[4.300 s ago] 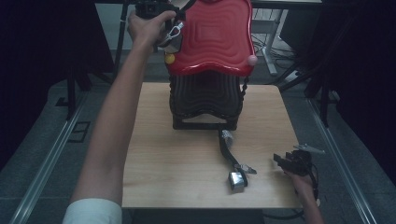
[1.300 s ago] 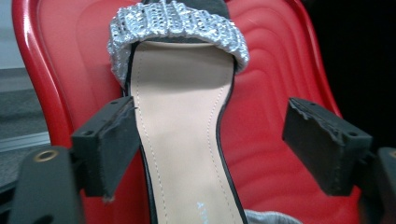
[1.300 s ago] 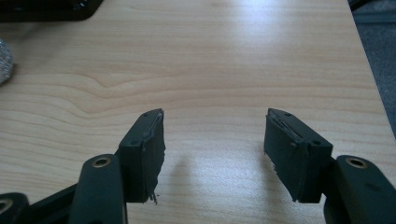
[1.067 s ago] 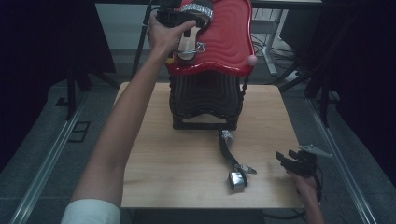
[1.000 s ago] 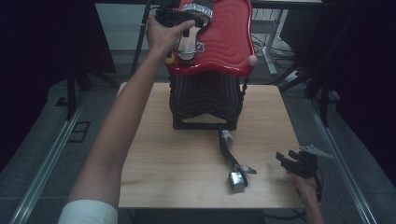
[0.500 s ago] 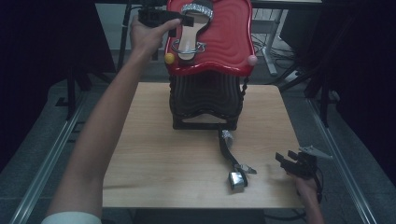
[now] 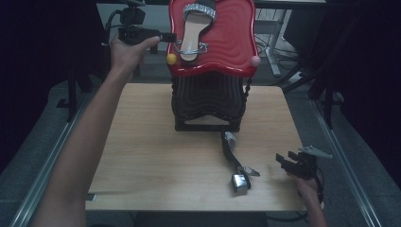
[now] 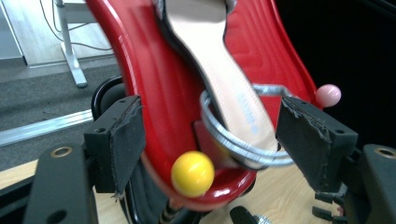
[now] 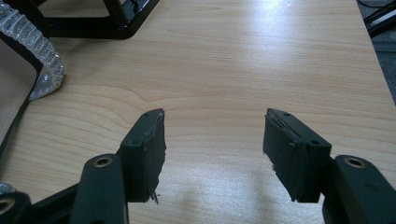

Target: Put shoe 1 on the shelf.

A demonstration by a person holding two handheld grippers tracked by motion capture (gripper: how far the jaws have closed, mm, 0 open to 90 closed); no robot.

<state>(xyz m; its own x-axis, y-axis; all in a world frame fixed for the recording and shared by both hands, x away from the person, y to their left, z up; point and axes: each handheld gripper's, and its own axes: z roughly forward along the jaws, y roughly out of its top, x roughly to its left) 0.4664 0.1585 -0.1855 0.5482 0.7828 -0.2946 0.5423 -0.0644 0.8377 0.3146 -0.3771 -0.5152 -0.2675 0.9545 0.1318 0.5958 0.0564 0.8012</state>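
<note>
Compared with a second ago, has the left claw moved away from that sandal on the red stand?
Yes. The left claw has drawn back leftward off the red stand, leaving the sandal lying there.

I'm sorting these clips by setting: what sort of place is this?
Probably a lab or workshop set up for recording, not a home: a bare wooden table under dark surroundings, cables and a desk leg on grey floor, and a shoe staged on a red display stand.

sandals (image 7: 193, 32): 2 | red rack (image 7: 236, 42): 1 | knobs (image 7: 171, 59): 2 | table (image 7: 142, 156): 1
</note>
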